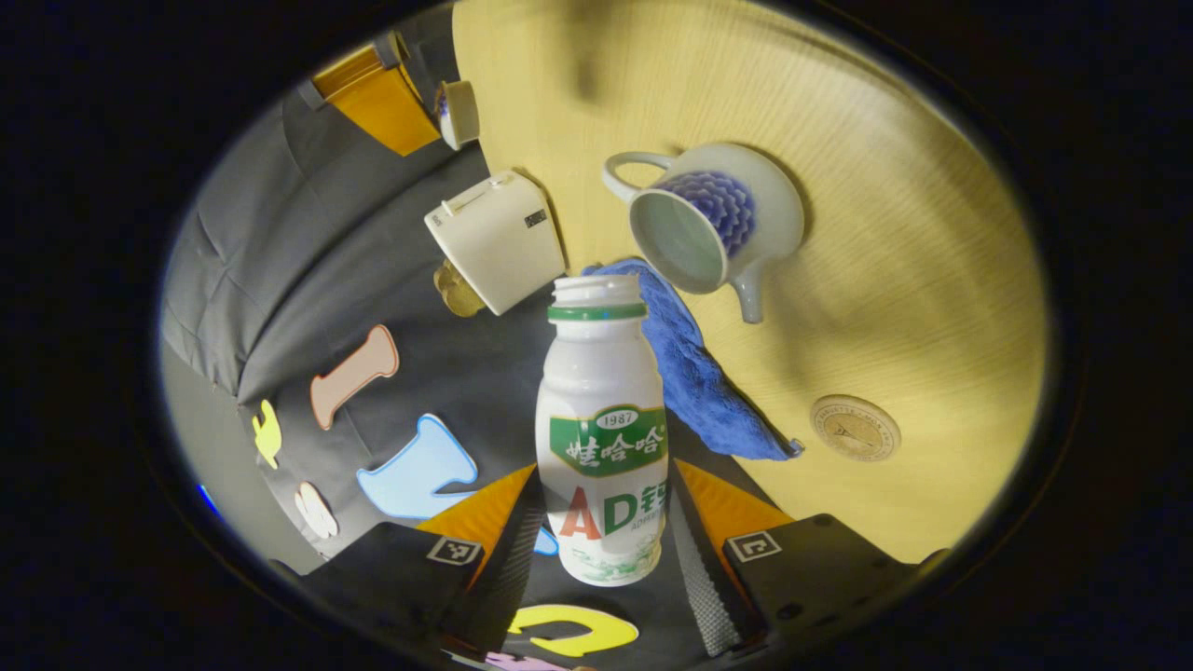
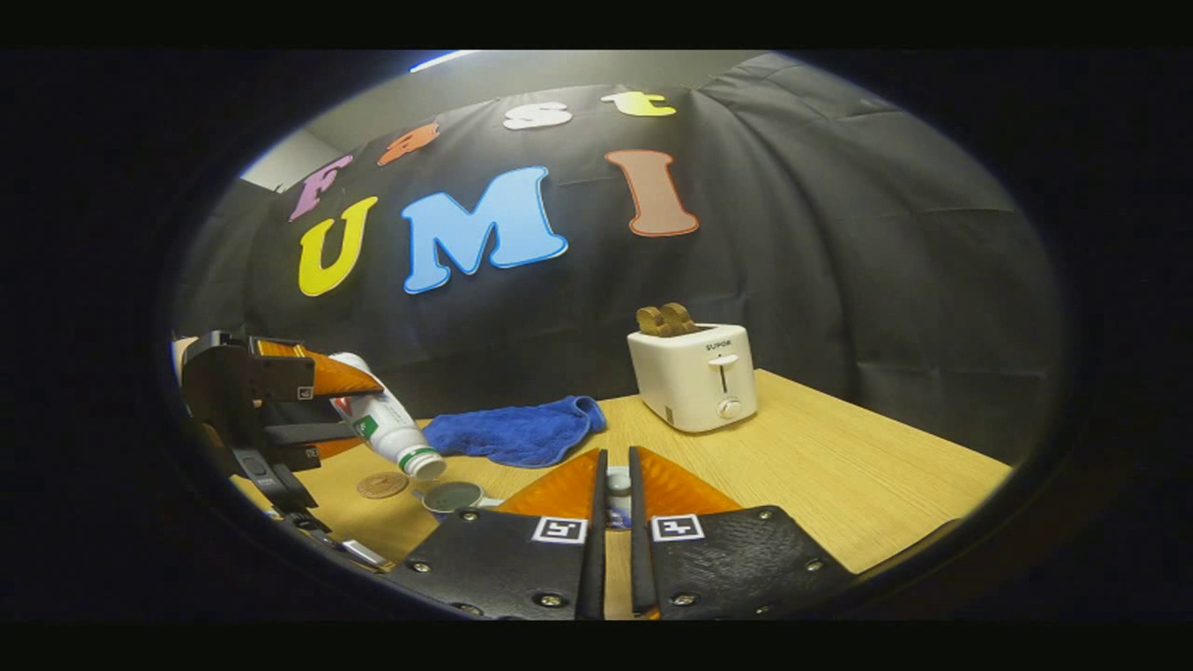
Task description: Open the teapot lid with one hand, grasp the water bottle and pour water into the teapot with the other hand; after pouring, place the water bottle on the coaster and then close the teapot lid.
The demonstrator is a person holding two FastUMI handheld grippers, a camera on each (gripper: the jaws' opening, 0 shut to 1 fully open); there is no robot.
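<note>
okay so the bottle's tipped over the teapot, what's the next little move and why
Probably tip the water bottle a bit further. The left tool grips it, tilted mouth-down toward the open teapot; no stream is visible yet. The right tool seems shut on a small piece, likely the lid, so the opening is clear. The coaster comes later.

The right tongs (image 2: 615,494) mostly hide the lid (image 2: 617,485) between them.

1. Warm overhead light falls bright on the wooden surface (image 1: 932,280); the teapot (image 1: 718,219) throws a soft shadow there.
2. Edges bend strongly and darken.
3. The right gripper view is dimmer and slightly soft; the toaster (image 2: 692,376) stays clear.
</note>
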